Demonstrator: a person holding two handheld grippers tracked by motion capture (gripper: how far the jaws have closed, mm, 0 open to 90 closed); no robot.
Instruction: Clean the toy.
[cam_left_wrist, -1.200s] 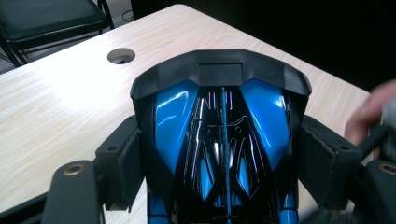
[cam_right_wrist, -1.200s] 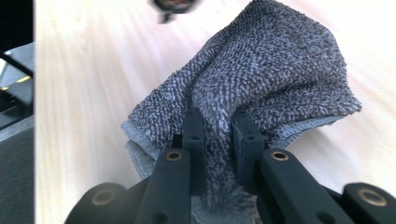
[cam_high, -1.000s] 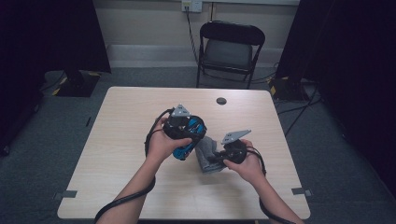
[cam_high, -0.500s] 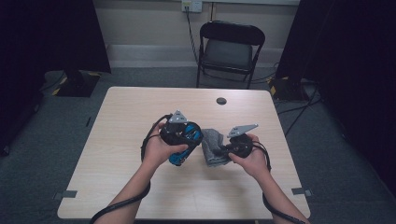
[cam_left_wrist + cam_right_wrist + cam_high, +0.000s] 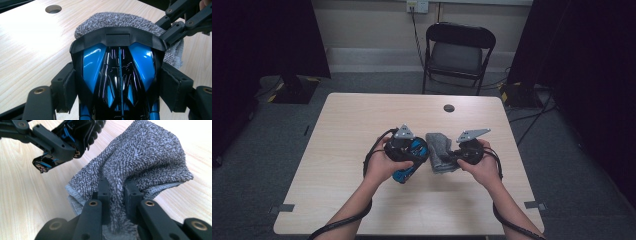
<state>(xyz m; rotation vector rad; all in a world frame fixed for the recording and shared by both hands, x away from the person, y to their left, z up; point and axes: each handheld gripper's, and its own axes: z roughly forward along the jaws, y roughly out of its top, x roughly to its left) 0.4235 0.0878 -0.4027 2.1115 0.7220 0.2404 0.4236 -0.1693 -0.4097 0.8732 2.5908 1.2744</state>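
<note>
Toy car (image 5: 117,75), blue/black, glossy & hard, likely slippery, sits clamped by its flanks in left gripper (image 5: 404,167) mid-table, touching the soft grey towel (image 5: 140,162) that right gripper (image 5: 117,195) pinches by a fold.

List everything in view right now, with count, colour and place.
toy car: one, blue and black, clamped in the left tongs over the table's middle
cloth: one, grey, beside the car, a fold pinched in the right tongs
table: one, light wood, centre of the room
hole: one, dark, round, near the table's far edge
chair: one, black, folding, beyond the table
outlet: one, white, on the far wall
left tongs: one, black, shut on the car
right tongs: one, black, shut on the cloth
hands: two, entering from the near edge
</note>
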